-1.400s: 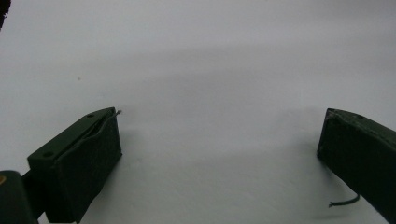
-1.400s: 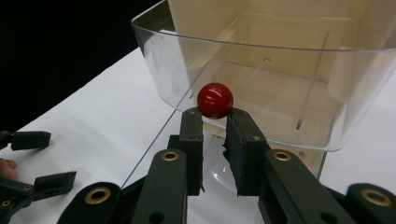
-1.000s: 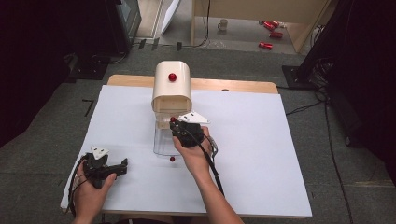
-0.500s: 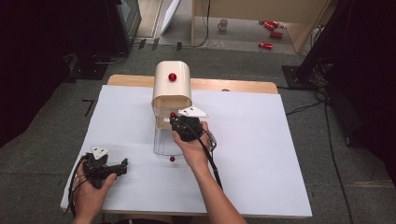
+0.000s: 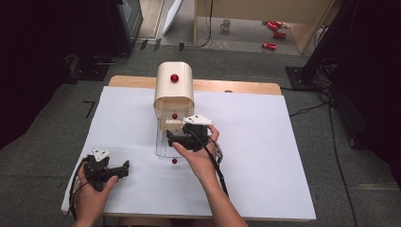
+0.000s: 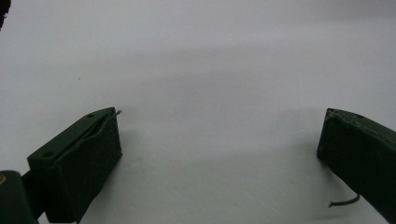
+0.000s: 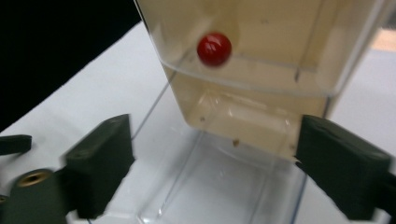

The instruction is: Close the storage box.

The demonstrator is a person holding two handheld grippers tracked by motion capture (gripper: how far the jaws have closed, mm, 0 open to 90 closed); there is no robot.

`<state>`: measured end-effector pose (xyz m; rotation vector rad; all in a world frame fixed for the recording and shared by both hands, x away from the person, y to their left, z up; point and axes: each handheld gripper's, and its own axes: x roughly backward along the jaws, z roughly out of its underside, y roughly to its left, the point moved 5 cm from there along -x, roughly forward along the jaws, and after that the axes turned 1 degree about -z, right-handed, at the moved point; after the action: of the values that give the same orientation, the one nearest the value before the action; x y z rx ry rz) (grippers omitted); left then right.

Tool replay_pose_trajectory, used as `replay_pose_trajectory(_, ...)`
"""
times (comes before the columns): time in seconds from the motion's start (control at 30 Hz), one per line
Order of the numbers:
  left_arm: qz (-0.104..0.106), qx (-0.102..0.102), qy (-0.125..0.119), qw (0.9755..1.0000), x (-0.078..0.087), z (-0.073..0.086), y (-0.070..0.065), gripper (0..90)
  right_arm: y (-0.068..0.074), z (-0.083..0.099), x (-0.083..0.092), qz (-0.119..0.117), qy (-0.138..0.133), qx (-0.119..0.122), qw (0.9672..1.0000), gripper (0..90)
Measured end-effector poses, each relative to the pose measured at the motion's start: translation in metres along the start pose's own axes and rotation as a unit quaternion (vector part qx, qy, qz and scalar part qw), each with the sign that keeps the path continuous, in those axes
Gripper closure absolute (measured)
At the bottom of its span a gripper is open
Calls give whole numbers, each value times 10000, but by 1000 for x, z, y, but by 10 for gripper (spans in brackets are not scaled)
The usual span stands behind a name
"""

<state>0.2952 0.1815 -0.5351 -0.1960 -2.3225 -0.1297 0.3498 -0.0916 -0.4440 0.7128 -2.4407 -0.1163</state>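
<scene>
Both hand-held grippers open, nothing held

Left hand-held gripper (image 5: 124,169) rests on the tabletop (image 5: 265,156), jaws wide. Right hand-held gripper (image 5: 171,138) (jaws just opened) sits at the clear drawer (image 7: 219,186) under the cream box (image 5: 174,90); red knob (image 7: 214,48) just ahead.

Lab or studio recording space, white-covered worktop (image 5: 265,156) on grey carpet (image 5: 42,165), black equipment stands at 10 (image 5: 101,33) and 2 o'clock, loose cables (image 5: 338,142), red cans (image 5: 272,46) and mug (image 5: 226,24) at 12 o'clock.
</scene>
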Motion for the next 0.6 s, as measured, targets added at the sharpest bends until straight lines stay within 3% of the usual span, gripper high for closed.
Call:
replay_pose_trajectory(0.07, 0, 1, 1, 10000, 0, 0, 0, 0, -1, 5, 4, 35, 19, -71, 10000, 0)
replay_pose_trajectory(0.27, 0, -2, -2, 10000, 0, 0, 0, 0, -2, 25, 16, 259, 101, -118, 9995, 0)
replay_pose_trajectory(0.43, 5, 15, -5, 10000, 0, 0, 0, 0, 6, 46, 22, 228, 200, -80, 9995, 0)
replay_pose_trajectory(0.6, 5, 2, 8, 10000, 0, 0, 0, 0, 11, 66, 24, 388, 277, -96, 9988, 0)
